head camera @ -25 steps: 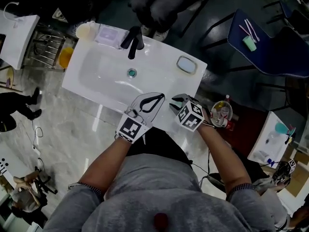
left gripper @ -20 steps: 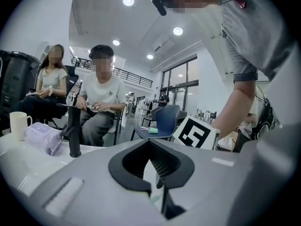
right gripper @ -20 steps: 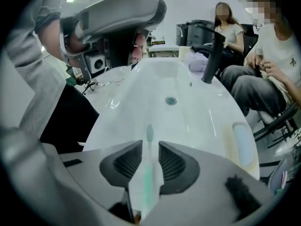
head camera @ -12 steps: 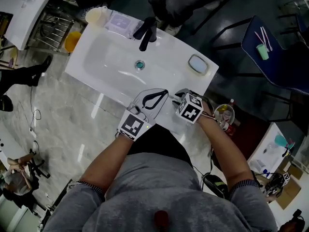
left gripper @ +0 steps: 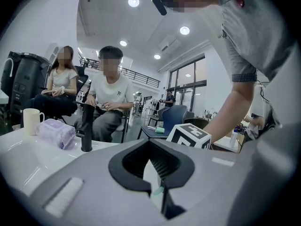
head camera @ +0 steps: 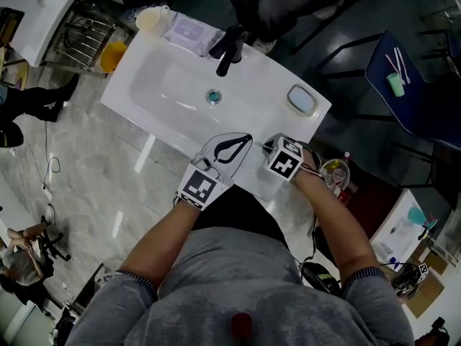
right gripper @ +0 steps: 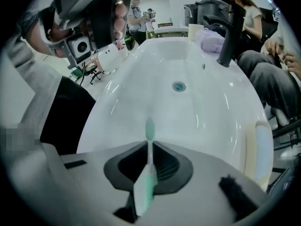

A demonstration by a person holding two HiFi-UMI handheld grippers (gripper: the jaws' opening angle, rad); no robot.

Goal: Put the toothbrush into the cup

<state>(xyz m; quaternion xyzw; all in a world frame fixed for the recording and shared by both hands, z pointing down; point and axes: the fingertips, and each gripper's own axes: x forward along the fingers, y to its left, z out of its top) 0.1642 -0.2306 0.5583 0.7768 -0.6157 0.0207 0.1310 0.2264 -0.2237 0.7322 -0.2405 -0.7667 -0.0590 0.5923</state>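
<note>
And there it was: the right gripper was closing its jaws on the toothbrush. In the right gripper view we had the pale green-and-white handle pinched between the pads. Its green head poked up past the tips toward the middle of the frame, over the white sink.

In the head view that gripper sat at centre frame, pointing steeply down at the sink's near rim, marker cube on top. Just to its left, the left gripper lay over the same rim with its jaws drawn together at the tips. We could make out nothing held there; a speck of green showed in the slit in the left gripper view, too small for us to name.

The cream cup stood at the upper left of the head view, on the sink's far corner, well apart from the toothbrush. A lilac bundle lay just beside it, and the black faucet stood further right. The drain sat mid-basin, and a soap dish rested on the sink's right end. Two seated people filled the left of the left gripper view.
</note>
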